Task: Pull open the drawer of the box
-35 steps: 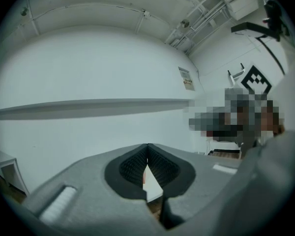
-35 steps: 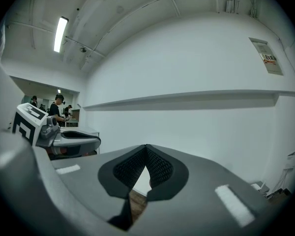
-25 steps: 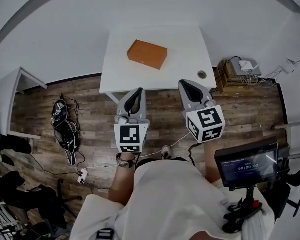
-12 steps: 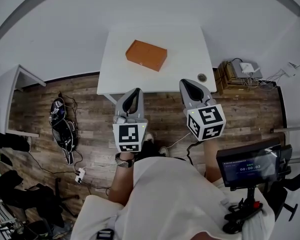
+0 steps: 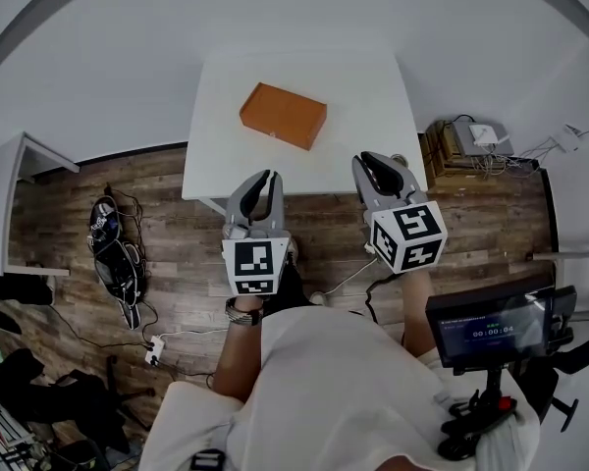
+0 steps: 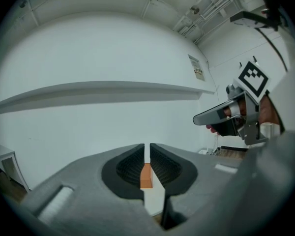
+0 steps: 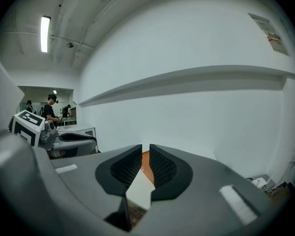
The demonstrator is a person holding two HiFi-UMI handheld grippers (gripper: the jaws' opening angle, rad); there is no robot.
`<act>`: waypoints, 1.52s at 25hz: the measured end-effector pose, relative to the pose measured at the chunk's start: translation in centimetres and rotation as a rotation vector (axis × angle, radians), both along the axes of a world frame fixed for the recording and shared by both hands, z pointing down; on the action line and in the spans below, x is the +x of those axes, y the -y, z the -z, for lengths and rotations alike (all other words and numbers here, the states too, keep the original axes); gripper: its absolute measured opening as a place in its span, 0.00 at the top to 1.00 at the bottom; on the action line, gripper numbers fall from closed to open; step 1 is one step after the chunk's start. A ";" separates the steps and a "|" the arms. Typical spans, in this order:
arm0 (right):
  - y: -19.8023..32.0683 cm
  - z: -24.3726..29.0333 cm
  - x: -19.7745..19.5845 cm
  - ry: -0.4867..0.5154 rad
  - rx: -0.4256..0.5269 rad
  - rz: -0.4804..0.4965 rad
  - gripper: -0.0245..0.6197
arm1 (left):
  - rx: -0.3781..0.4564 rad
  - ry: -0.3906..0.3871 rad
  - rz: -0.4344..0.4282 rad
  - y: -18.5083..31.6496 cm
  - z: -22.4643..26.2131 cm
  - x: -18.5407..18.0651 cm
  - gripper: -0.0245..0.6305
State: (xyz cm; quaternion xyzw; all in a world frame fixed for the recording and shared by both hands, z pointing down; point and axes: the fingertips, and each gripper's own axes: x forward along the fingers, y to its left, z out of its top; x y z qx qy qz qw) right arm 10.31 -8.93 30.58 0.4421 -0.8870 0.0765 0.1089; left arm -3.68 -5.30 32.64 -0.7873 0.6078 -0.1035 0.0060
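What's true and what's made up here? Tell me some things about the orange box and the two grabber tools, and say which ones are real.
1. The orange rectangular box lies on the white flat-topped table. True.
2. The left gripper has hold of the box. False: it is near the table's front edge, short of the box. Its jaws are opening with nothing between them.
3. The right gripper holds nothing. True; its jaws are opening too.
4. The floor is green carpet. False: it is brown wooden planks.
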 end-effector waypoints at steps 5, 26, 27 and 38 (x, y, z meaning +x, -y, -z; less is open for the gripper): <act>6.7 -2.8 -2.5 -0.017 -0.055 -0.010 0.88 | -0.049 -0.005 -0.013 6.9 -2.5 -2.5 0.89; 18.5 -11.9 -6.8 -0.083 -0.216 -0.062 0.85 | -0.243 0.010 -0.073 17.9 -13.3 -6.5 0.85; 19.0 -12.3 -6.8 -0.087 -0.225 -0.064 0.85 | -0.254 0.009 -0.075 18.3 -13.8 -6.5 0.85; 22.0 -19.0 -8.6 -0.079 -0.368 -0.083 0.83 | -0.332 -0.005 -0.114 21.4 -20.7 -7.7 0.81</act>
